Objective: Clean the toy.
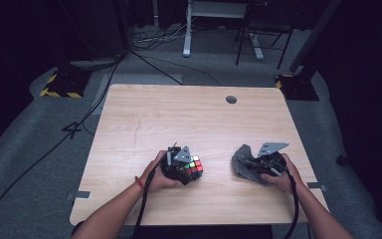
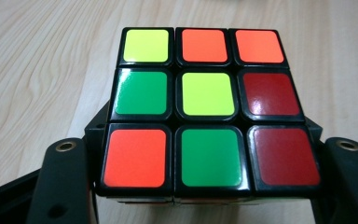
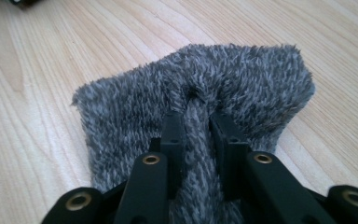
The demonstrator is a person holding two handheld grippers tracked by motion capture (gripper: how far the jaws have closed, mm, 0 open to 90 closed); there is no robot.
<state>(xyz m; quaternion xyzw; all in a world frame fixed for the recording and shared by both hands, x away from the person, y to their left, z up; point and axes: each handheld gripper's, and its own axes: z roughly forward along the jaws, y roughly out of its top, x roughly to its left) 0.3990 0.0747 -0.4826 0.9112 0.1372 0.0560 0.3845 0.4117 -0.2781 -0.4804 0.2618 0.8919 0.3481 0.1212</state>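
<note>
Your left gripper (image 1: 191, 169) holds the Rubik's cube (image 1: 194, 166) on the wooden table (image 1: 189, 114). In the left gripper view, the two black jaws sit tight on the two sides of the cube (image 2: 205, 112), low down near its bottom row. They are closed as far as the cube lets them. The face you see there has yellow, orange and orange on top, then green, yellow and dark red, then orange, green and dark red. The cube rests on the table, near the front edge and a bit left of the middle.

Your right gripper (image 1: 258, 164) has a pinch of the fuzzy grey cloth (image 1: 246, 162). In the right gripper view, the jaws are almost closed, with a folded ridge of the cloth (image 3: 196, 107) squeezed between them. The rest of the cloth spreads out flat on the table past the jaw tips.

The cloth lies to the right of the cube, well apart from it. Both are about the same way back from the front edge of the table.
</note>
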